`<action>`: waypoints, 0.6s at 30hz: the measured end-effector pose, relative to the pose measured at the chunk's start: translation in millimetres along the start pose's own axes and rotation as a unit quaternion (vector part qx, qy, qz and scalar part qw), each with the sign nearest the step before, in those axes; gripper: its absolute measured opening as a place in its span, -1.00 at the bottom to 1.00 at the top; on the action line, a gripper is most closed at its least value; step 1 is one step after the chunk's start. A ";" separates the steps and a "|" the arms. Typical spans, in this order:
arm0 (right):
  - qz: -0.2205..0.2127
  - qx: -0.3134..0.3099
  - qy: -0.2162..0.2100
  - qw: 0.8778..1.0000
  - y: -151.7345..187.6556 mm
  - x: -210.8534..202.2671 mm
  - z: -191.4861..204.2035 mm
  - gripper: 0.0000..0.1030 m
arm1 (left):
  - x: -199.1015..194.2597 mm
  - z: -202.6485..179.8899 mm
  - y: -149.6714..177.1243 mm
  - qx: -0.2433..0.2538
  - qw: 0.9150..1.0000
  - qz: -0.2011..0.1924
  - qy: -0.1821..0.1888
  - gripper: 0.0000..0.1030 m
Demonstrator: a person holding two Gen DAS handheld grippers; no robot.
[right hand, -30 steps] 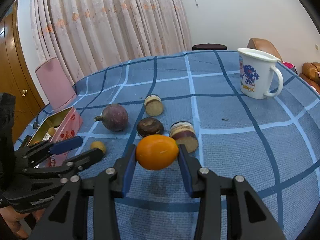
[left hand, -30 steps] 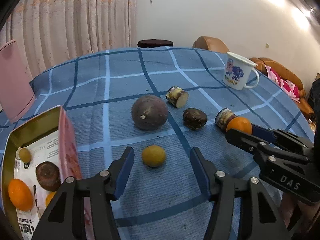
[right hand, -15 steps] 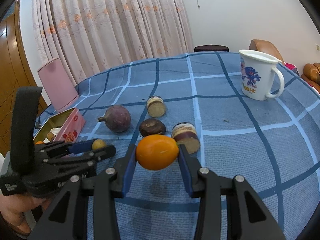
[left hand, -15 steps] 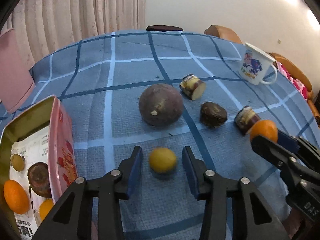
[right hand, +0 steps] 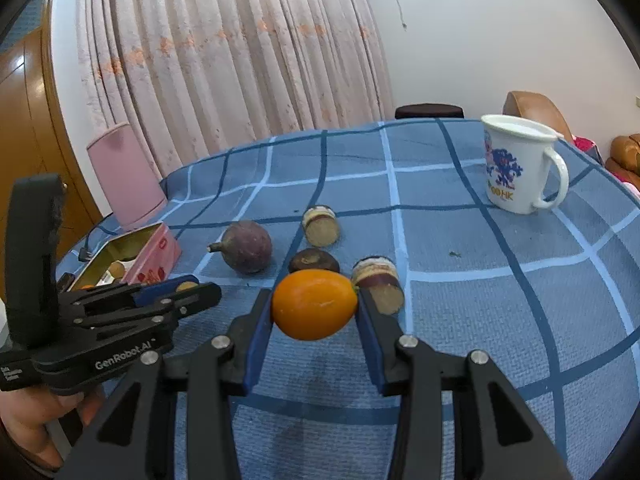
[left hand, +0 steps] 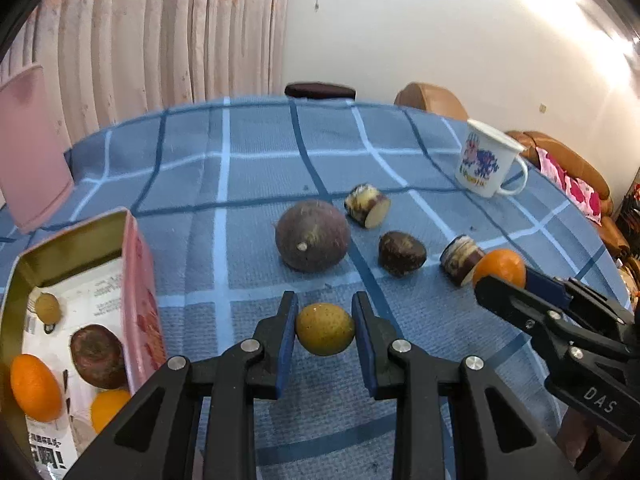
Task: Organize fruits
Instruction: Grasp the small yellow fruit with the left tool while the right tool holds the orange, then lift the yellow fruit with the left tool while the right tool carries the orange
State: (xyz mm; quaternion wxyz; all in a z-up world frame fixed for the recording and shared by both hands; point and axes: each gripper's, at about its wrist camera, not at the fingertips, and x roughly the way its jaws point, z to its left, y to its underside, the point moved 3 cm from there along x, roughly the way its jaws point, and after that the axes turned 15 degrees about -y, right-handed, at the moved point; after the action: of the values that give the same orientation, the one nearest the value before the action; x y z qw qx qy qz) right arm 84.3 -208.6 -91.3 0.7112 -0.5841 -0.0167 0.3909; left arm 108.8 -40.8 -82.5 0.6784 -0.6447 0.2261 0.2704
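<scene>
The blue checked tablecloth (left hand: 248, 184) runs wide and bare toward its far edge by the curtain. At its left edge sits the open pink tin (left hand: 138, 280), several fruits inside. Mid-table a big purple fruit (left hand: 312, 241) lies just behind the left gripper (left hand: 325, 330), whose pads pinch a small yellow-green fruit (left hand: 325, 329). To the right, the right gripper (right hand: 314, 312) clamps an orange fruit (right hand: 314, 305), held close in front of a dark brown fruit (right hand: 314, 260).

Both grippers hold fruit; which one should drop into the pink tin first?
Left. The left gripper, shut on the small yellow-green fruit, is beside the open pink tin; the right gripper with its orange fruit is farther.
</scene>
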 end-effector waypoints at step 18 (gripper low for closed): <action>-0.031 -0.033 -0.016 0.999 -0.5 -10.3 12.0 -0.14 | -35.6 1.7 0.6 0.000 0.995 -0.091 -0.030 -0.43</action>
State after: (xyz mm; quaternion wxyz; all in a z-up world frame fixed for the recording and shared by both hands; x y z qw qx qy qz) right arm 71.6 -204.7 -82.6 0.7032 -0.6000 -0.0588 0.3770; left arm 81.6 -41.8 -59.6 0.7067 -0.6542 0.1462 0.2266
